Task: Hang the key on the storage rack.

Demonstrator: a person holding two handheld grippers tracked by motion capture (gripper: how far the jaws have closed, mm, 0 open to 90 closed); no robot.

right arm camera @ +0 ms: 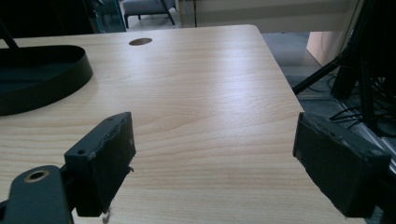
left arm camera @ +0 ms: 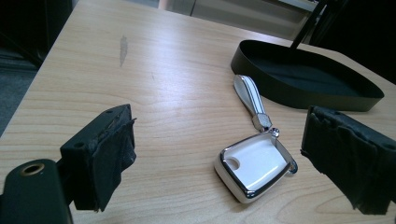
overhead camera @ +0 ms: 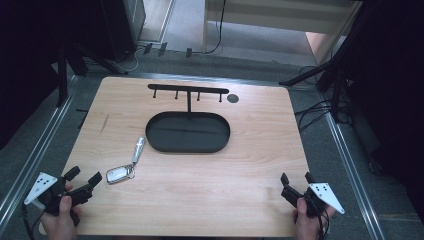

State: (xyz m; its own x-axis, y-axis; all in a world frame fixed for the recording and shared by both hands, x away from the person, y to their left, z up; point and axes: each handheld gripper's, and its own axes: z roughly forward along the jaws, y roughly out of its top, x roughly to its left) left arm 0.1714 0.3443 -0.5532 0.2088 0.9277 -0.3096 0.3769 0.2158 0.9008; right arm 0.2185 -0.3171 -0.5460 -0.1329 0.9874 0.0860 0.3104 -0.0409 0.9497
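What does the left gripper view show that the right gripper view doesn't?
Left gripper view: a white, chrome-edged key fob with a white strap lying on the table, and a grey smudge on the wood.

Right gripper view: a dark round hole in the tabletop and the table's right edge.

Both: the black oval tray, the light wooden table, open jaws.

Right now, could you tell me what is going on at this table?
A person sits at the table holding a gripper in each hand, and neither grips anything. The left gripper is open near the front left corner, aimed at a white key fob that lies flat just ahead of its jaws, strap pointing toward the black tray. The right gripper is open near the front right corner, over bare wood. A hook stand rises from the tray's back edge, with nothing hanging on it.
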